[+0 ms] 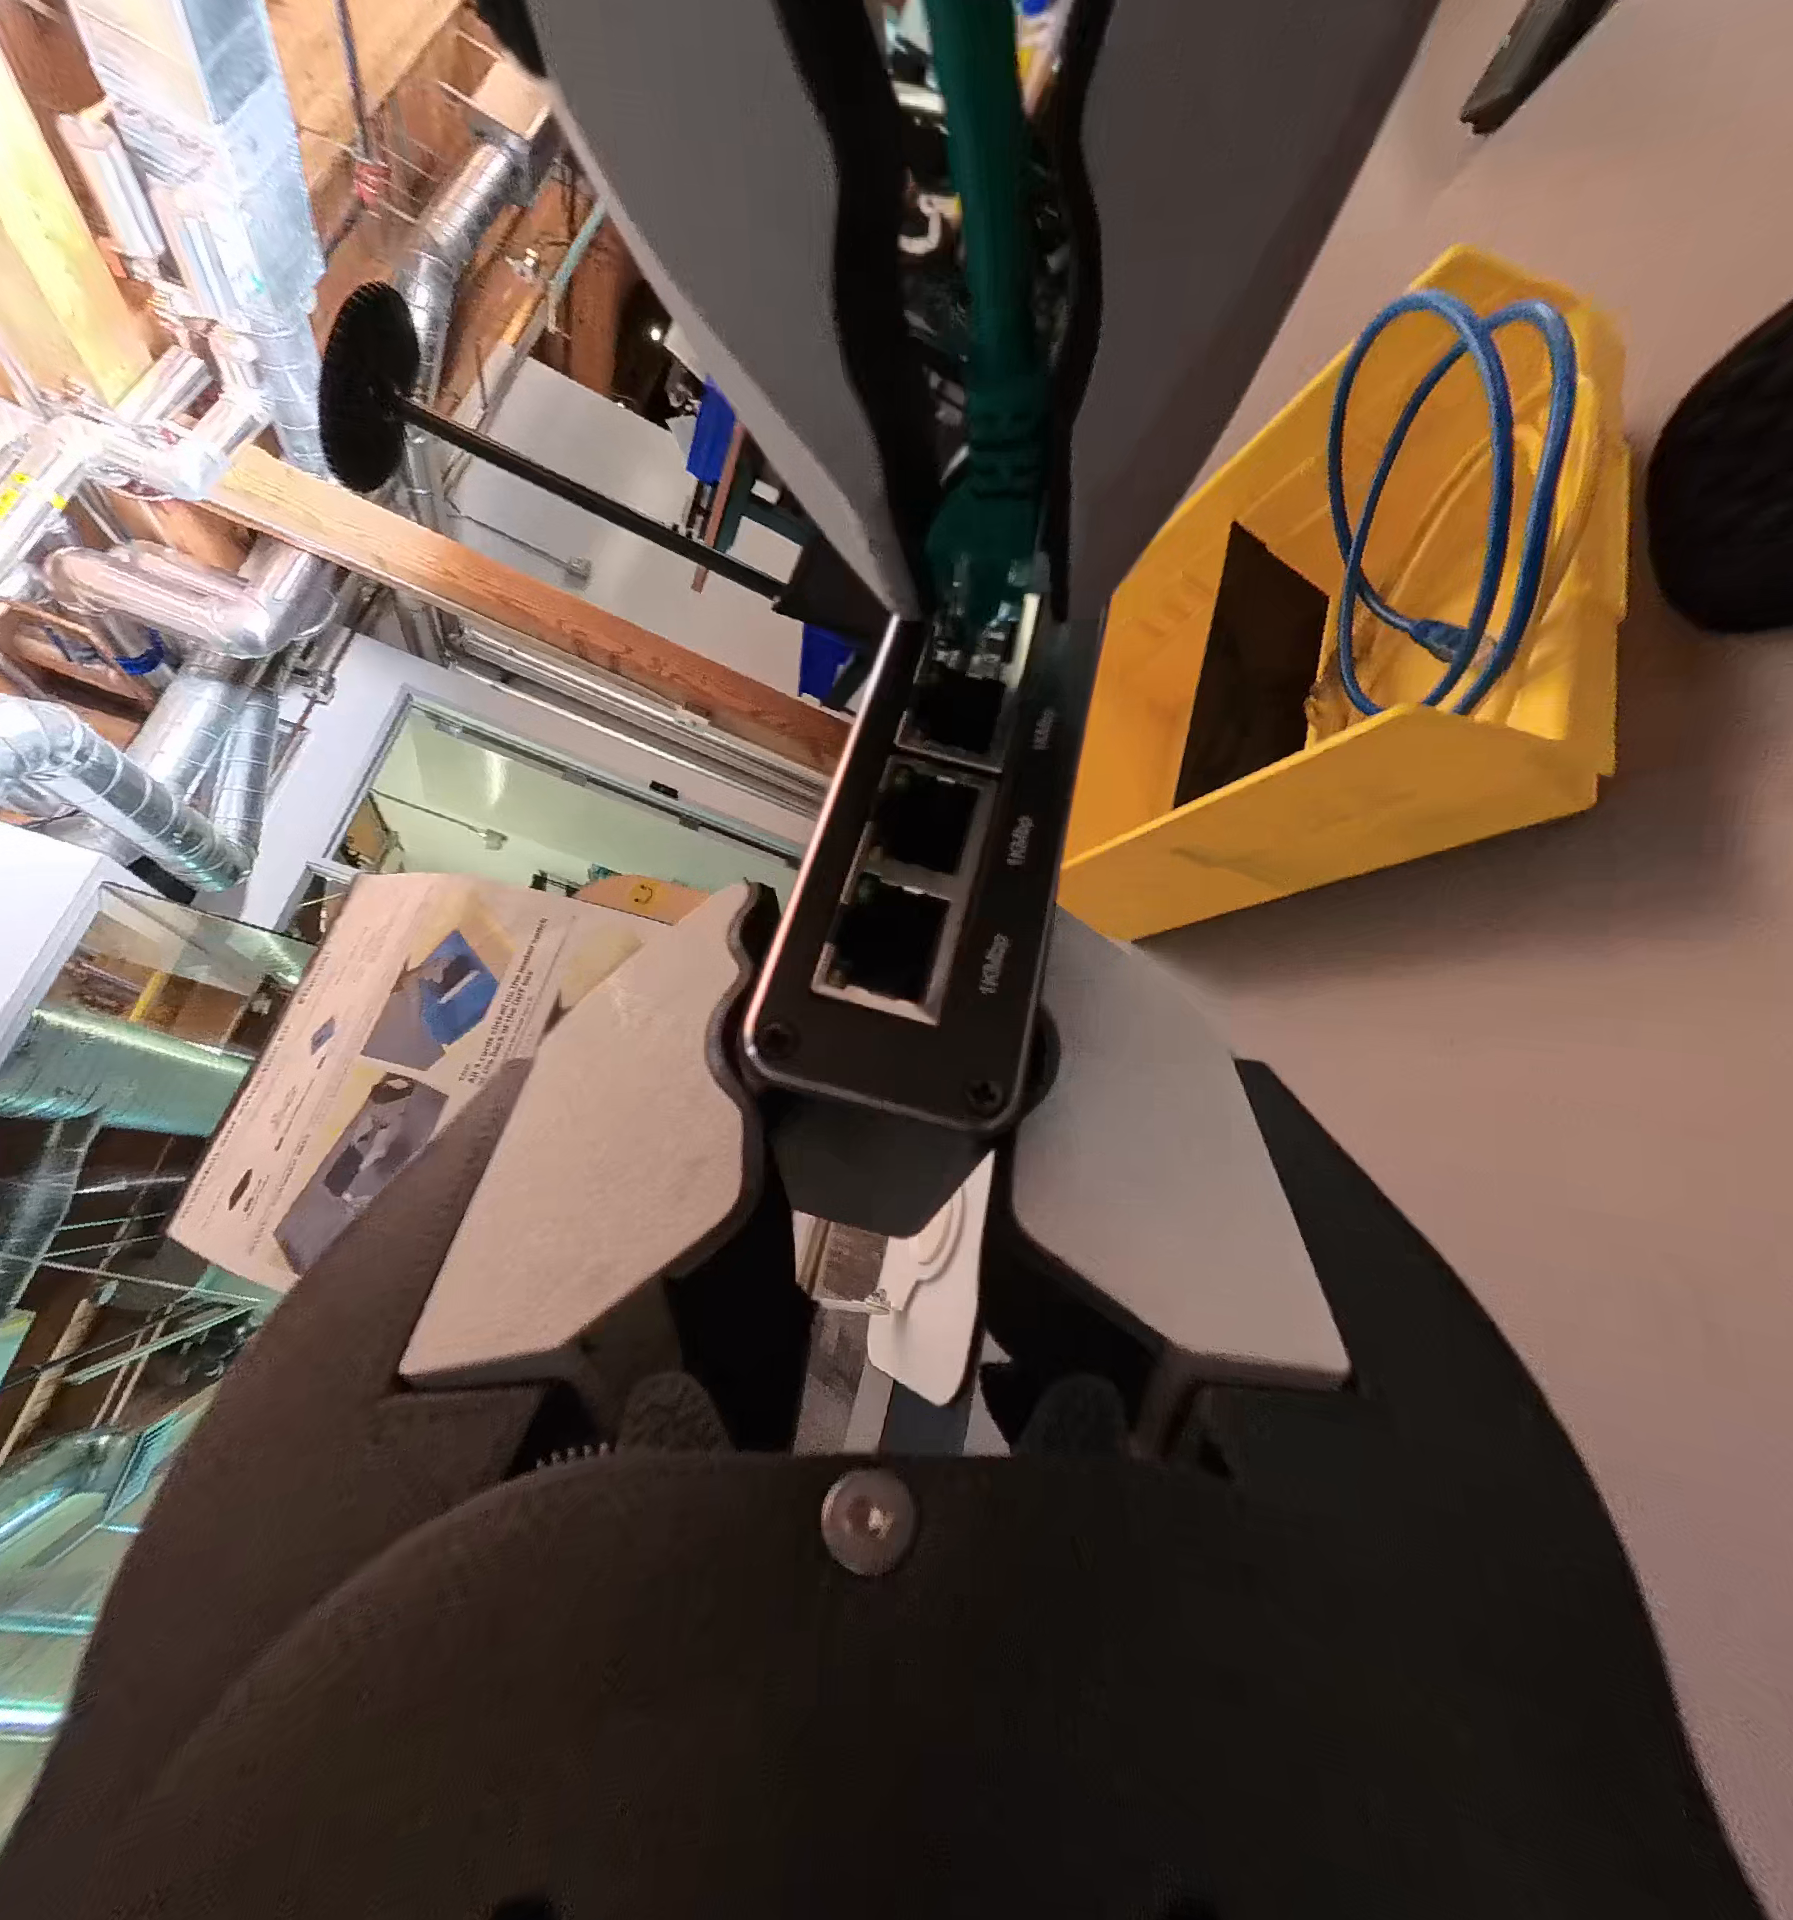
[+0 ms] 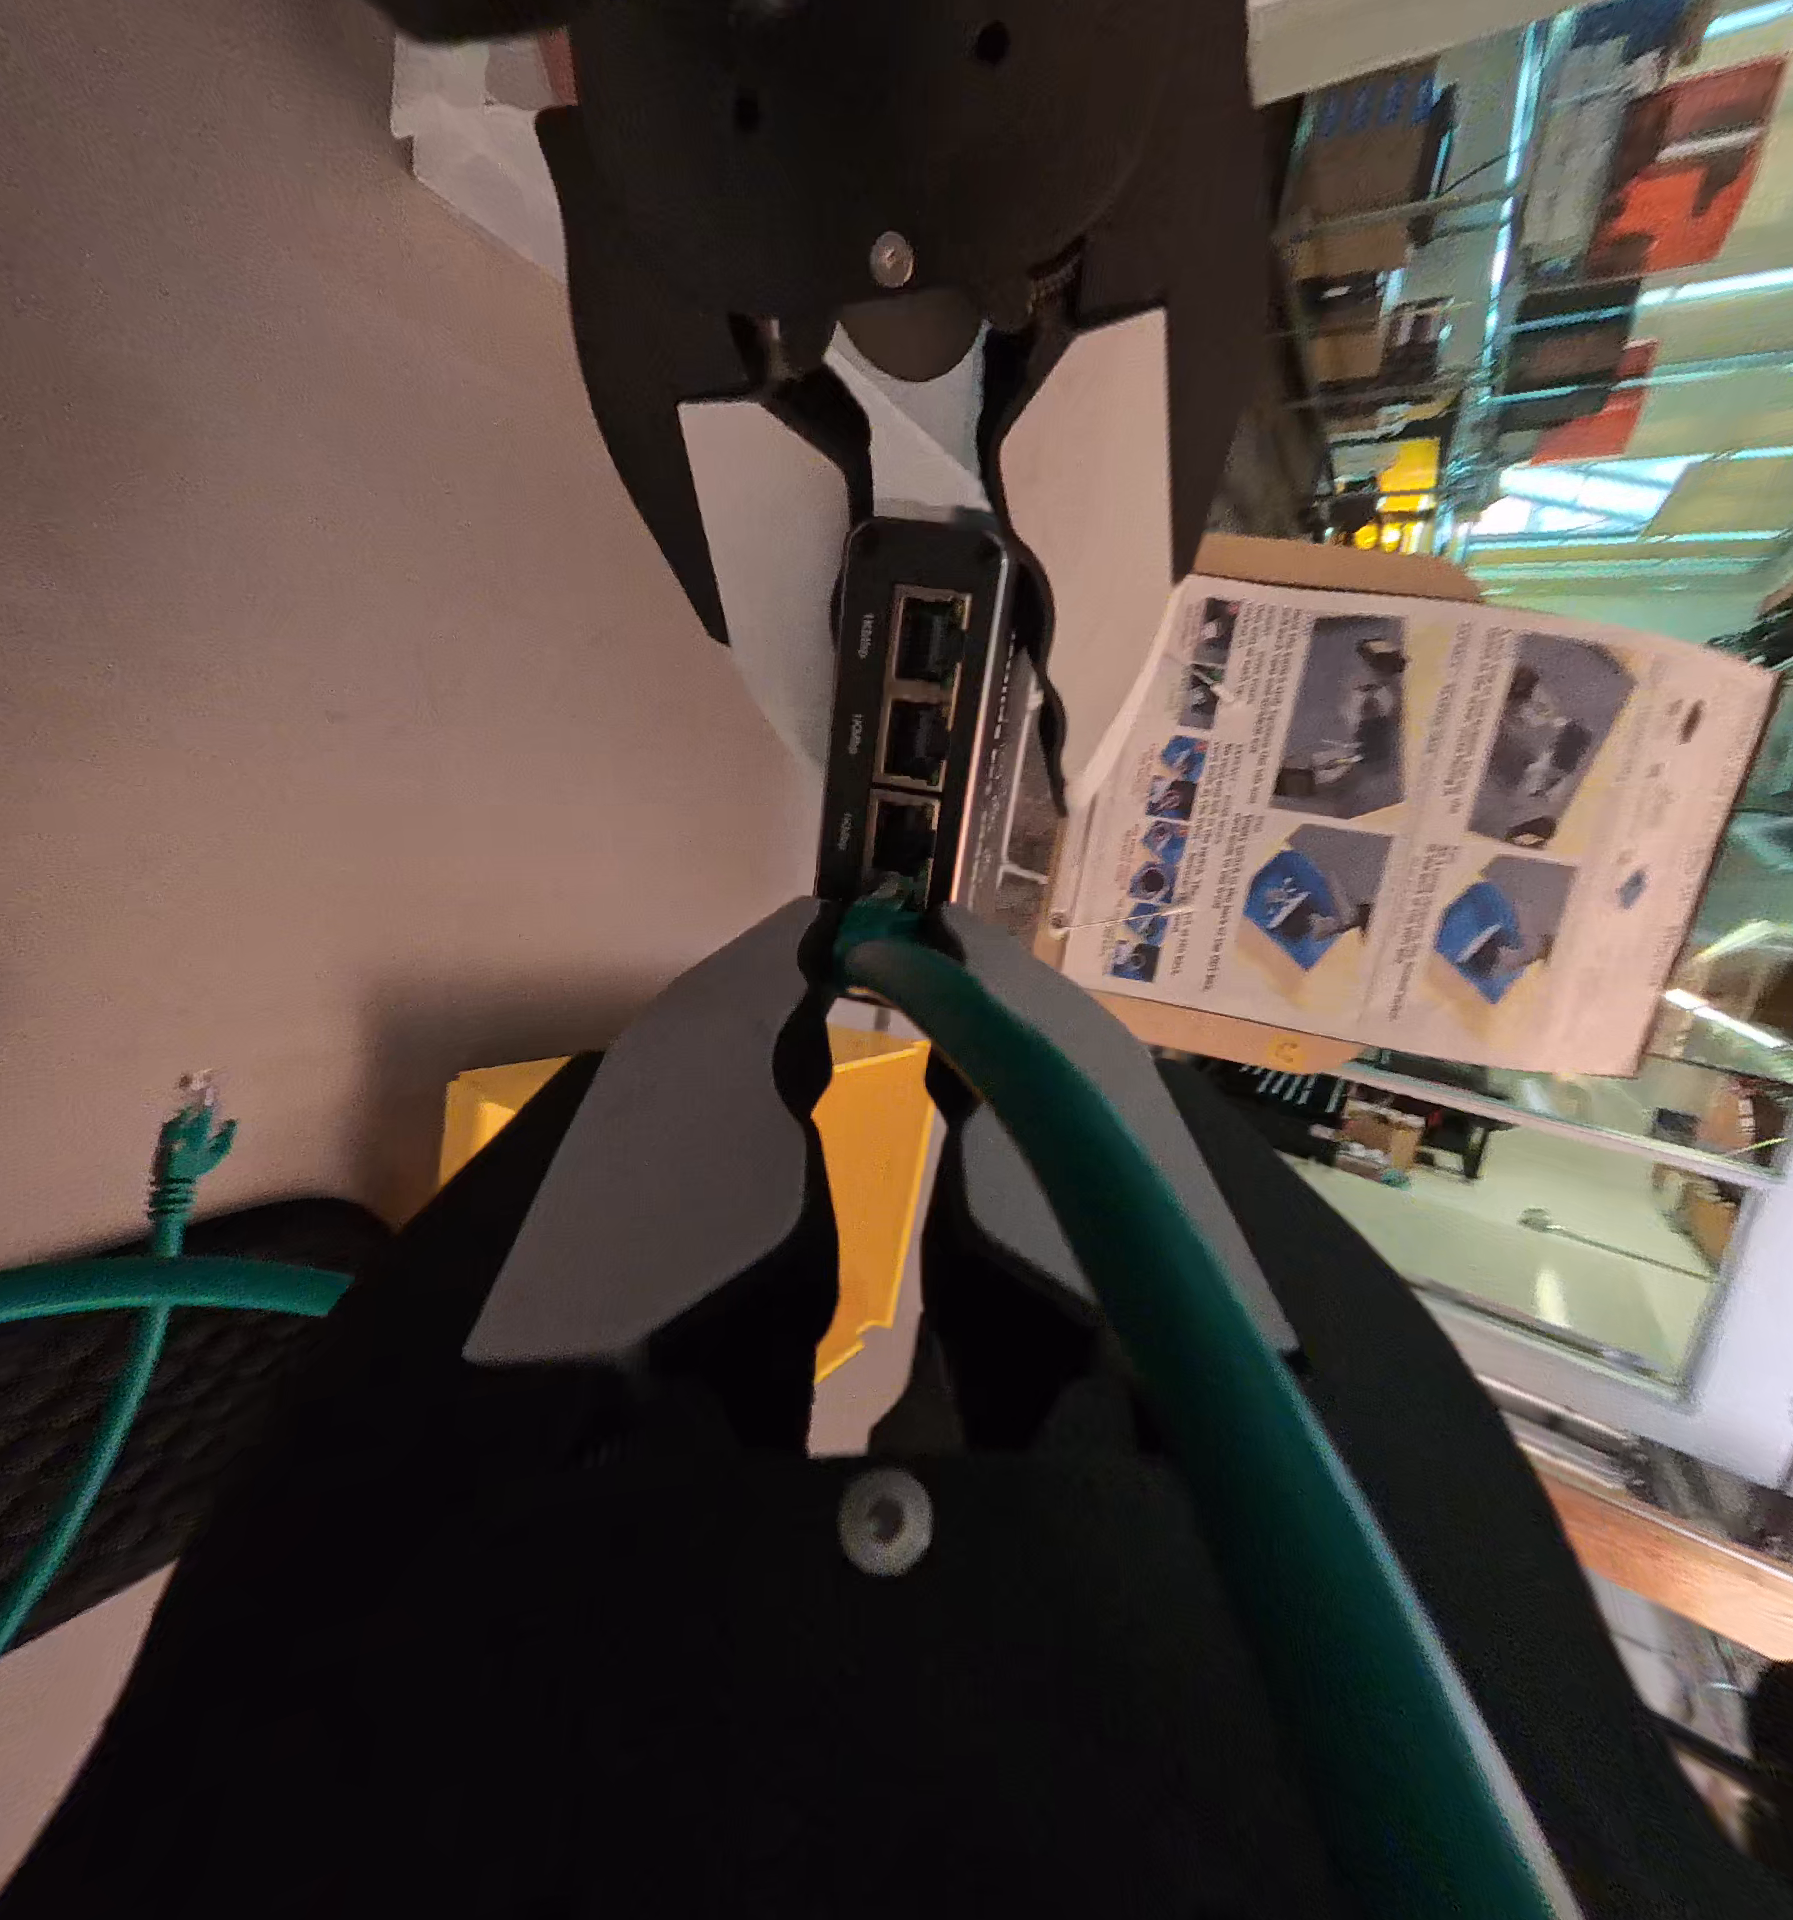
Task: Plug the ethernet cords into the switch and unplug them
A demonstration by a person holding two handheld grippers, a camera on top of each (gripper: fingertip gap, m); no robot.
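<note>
My left gripper (image 1: 892,997) is shut on the near end of a black switch (image 1: 923,904) and holds it off the grey table. The switch shows three ports in a row. My right gripper (image 2: 876,925) is shut on the green ethernet cord's plug (image 2: 876,914), whose tip is at the switch's (image 2: 907,727) port nearest it. In the left wrist view the green plug (image 1: 985,540) sits at the far port between the right gripper's grey fingers (image 1: 767,364). The two ports nearer the left gripper are empty. The green cord (image 2: 1162,1195) trails back over my right gripper; its other plug (image 2: 185,1143) lies on the table.
A yellow bin (image 1: 1391,727) on the table holds a coiled blue ethernet cord (image 1: 1443,499). A dark woven round object (image 1: 1765,468) lies beside it. A printed cardboard box (image 2: 1411,821) stands past the switch. Ducts and shelving fill the background. The gap from one gripper's tips to the other's is roughly 5 cm.
</note>
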